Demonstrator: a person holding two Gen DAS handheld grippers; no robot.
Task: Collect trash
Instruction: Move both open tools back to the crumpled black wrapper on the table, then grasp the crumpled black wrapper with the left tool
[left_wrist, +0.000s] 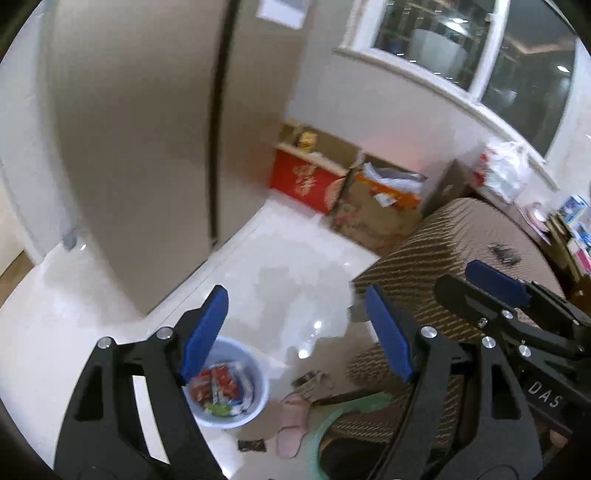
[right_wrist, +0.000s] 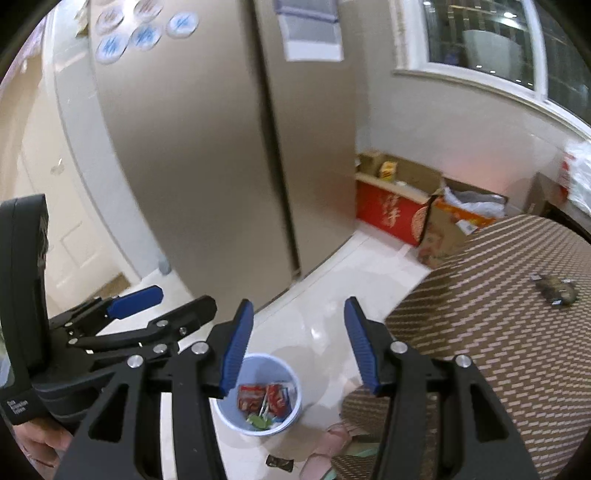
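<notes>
Below, round plastic bin (right_wrist: 258, 395), perhaps crinkly wrappers (right_wrist: 264, 398).

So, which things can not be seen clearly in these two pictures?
- Bin contents: left wrist view, a blue pad of the left tongs covers part; wrapper print blurred.
- Dark wrapper on the floor: right wrist view, too small to read.
- Small dark object on the tablecloth: right wrist view, blurred, kind unclear.
- Pink slippers: both views, partly under the table.
- Right tongs: nothing between them.
</notes>
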